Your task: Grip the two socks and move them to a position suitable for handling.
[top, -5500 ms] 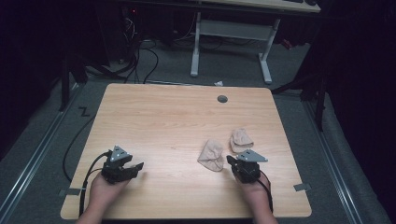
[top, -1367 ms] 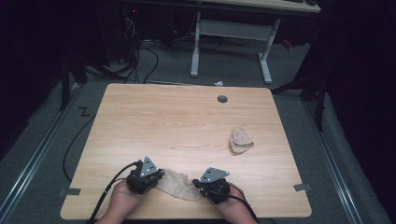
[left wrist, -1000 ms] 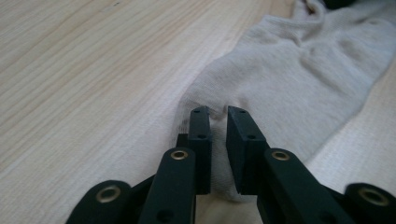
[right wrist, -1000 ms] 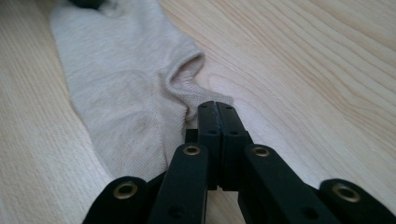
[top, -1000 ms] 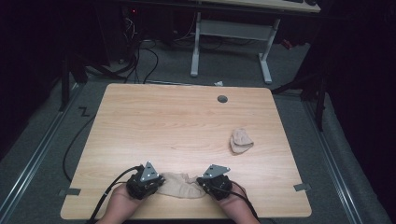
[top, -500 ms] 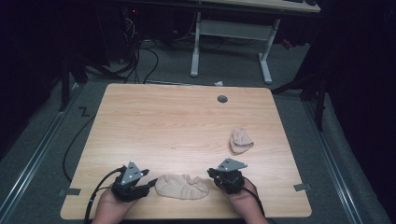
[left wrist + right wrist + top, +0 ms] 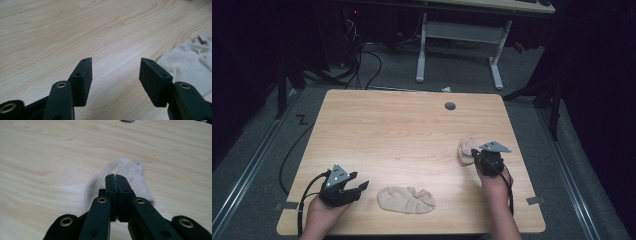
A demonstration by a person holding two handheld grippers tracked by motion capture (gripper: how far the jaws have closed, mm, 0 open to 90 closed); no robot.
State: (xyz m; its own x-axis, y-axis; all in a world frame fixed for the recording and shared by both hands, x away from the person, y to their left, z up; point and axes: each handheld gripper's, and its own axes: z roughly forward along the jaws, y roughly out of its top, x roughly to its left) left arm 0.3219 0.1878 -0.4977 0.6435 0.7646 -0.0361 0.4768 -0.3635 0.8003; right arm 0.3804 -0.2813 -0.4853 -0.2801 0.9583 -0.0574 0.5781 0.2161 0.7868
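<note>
The left hand-held gripper (image 7: 358, 187), jaws just opened and empty, is held beside the flat sock (image 7: 406, 199); the right hand-held gripper (image 7: 474, 154), jaws together, is poised over the bunched sock (image 7: 466, 147).

The high view looked forward and down over the whole bench (image 7: 412, 130). Each gripper view sat low behind its own jaws, close above the wood. The left gripper view shared the flat sock (image 7: 190, 62) with the high view (image 7: 407, 199).

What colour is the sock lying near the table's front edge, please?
The sock is plain beige, clearest in the high view.
</note>
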